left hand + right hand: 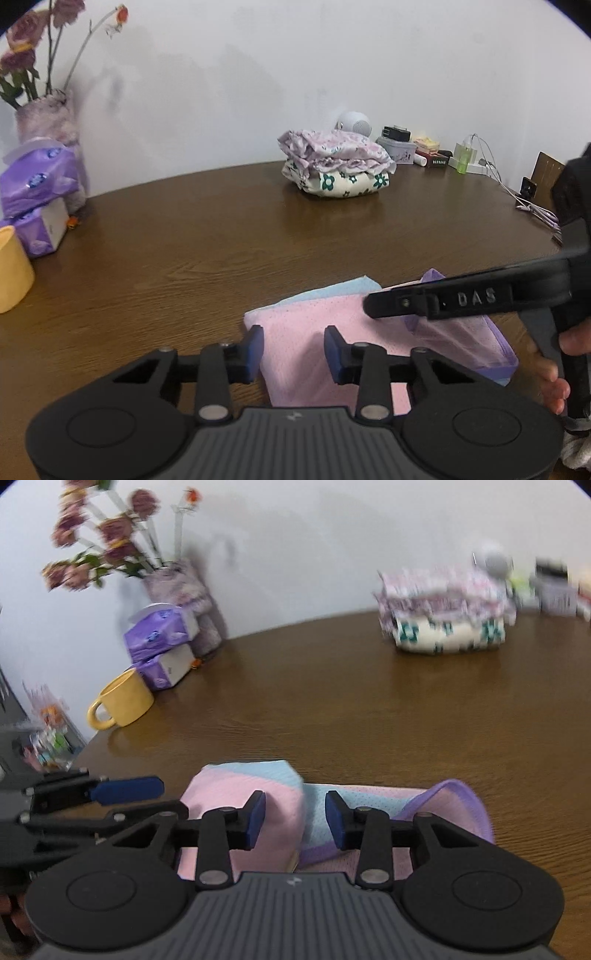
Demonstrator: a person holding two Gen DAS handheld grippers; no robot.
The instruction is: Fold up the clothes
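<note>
- Both jaws spread, pinching nothing: left hand-held gripper (293, 354), right hand-held gripper (295, 821).
- Released pink garment (325, 328) on the tabletop (258, 229) may spring unfolded; its purple edge (461, 805) stands raised.

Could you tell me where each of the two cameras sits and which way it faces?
Left wrist: on the left gripper, facing down across the wooden table at the pink, blue and purple garment; the right gripper and a hand show at right.
Right wrist: on the right gripper, over the same garment; the left gripper enters at left.
Both share the folded clothes pile, tissue packs, flower vase and yellow mug.
</note>
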